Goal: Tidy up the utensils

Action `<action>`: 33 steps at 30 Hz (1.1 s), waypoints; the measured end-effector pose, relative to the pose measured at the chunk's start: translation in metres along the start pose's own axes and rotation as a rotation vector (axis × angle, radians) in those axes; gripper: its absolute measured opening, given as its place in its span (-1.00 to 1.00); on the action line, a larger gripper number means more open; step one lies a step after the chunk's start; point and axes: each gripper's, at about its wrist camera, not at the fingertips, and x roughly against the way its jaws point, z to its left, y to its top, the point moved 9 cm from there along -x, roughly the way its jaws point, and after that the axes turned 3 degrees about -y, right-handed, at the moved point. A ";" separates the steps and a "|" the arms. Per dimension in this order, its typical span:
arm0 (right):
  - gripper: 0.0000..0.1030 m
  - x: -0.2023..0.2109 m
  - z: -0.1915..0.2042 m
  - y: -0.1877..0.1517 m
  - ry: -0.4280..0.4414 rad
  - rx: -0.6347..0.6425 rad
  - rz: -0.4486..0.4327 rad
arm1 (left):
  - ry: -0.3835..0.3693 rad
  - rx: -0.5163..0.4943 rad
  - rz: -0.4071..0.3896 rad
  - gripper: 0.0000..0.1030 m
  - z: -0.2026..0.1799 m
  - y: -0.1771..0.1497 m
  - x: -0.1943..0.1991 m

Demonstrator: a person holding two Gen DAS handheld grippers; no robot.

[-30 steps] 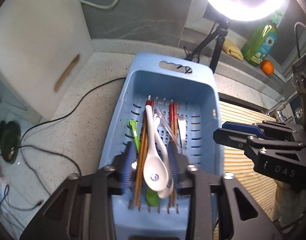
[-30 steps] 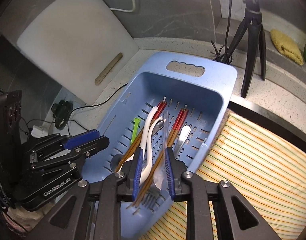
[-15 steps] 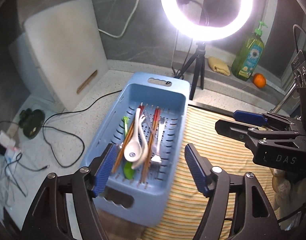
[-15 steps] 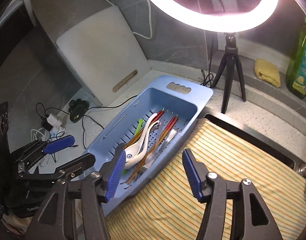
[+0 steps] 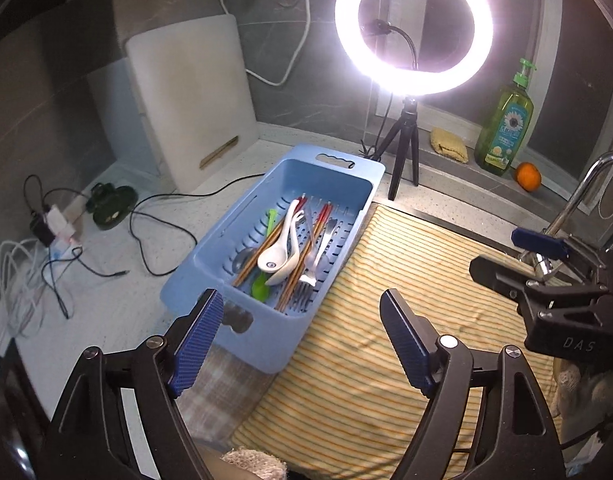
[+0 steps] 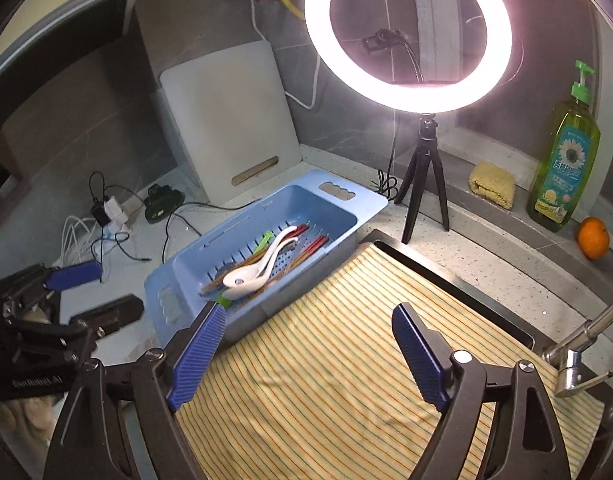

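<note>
A light blue slotted basket (image 5: pixel 348 168) (image 6: pixel 174 276) lies on the counter beside a yellow striped cloth (image 5: pixel 386 340) (image 6: pixel 346 360). In it lie two white ceramic spoons (image 5: pixel 276 250) (image 6: pixel 258 268), several red-tipped chopsticks (image 5: pixel 306 258), a green plastic spoon (image 5: pixel 262 284) and a metal fork (image 5: pixel 312 268). My left gripper (image 5: pixel 302 340) hangs above the basket's near end and the cloth, jaws still opening, nothing between them. My right gripper (image 6: pixel 310 352) hovers over the cloth, jaws also opening and empty. Each gripper shows at the edge of the other's view.
A ring light on a black tripod (image 5: pixel 404 152) (image 6: pixel 424 184) stands behind the basket. A white cutting board (image 5: pixel 194 92) leans on the wall. Cables and chargers (image 5: pixel 58 232) lie at left. Green soap bottle (image 6: pixel 564 172), sponge (image 6: pixel 492 184), orange (image 6: pixel 594 238) and tap (image 6: pixel 578 344) at right.
Both grippers pulled back and up from inside the basket and their jaws spread wide. The utensils stay in the basket; the view now takes in the whole counter.
</note>
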 end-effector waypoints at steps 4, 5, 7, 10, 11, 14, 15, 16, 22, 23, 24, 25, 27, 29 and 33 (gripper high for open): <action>0.63 0.008 -0.001 -0.015 0.011 0.012 0.007 | 0.010 0.020 -0.005 0.57 -0.003 -0.012 0.010; 0.63 0.011 0.000 -0.018 0.010 0.018 0.005 | 0.010 0.025 -0.003 0.57 -0.004 -0.014 0.011; 0.63 0.015 -0.001 -0.021 0.008 0.022 0.003 | 0.010 0.040 -0.002 0.57 -0.005 -0.017 0.014; 0.63 0.022 -0.001 -0.021 0.021 0.016 -0.004 | 0.008 0.062 0.000 0.57 -0.004 -0.021 0.019; 0.63 0.023 -0.001 -0.020 0.022 0.016 -0.008 | 0.008 0.067 0.001 0.57 -0.004 -0.021 0.020; 0.63 0.028 0.000 -0.019 0.018 0.021 -0.025 | 0.022 0.065 0.000 0.57 -0.003 -0.021 0.023; 0.63 0.029 0.000 -0.019 0.018 0.020 -0.027 | 0.023 0.064 -0.001 0.57 -0.003 -0.021 0.023; 0.63 0.029 0.000 -0.019 0.022 0.018 -0.027 | 0.025 0.063 -0.004 0.57 -0.003 -0.020 0.025; 0.63 0.031 0.000 -0.020 0.027 0.019 -0.026 | 0.034 0.060 -0.013 0.57 -0.005 -0.018 0.028; 0.63 0.032 -0.001 -0.019 0.026 0.018 -0.027 | 0.034 0.059 -0.014 0.57 -0.005 -0.018 0.028; 0.63 0.033 -0.001 -0.019 0.027 0.016 -0.030 | 0.033 0.058 -0.014 0.57 -0.006 -0.018 0.028; 0.63 0.033 -0.001 -0.018 0.027 0.013 -0.033 | 0.034 0.057 -0.014 0.57 -0.006 -0.018 0.028; 0.63 0.034 -0.002 -0.018 0.024 0.012 -0.036 | 0.034 0.056 -0.014 0.57 -0.007 -0.019 0.029; 0.63 0.033 -0.003 -0.018 0.024 0.010 -0.034 | 0.034 0.057 -0.013 0.57 -0.007 -0.019 0.028; 0.63 0.033 -0.003 -0.019 0.027 0.004 -0.029 | 0.036 0.063 -0.012 0.57 -0.006 -0.019 0.029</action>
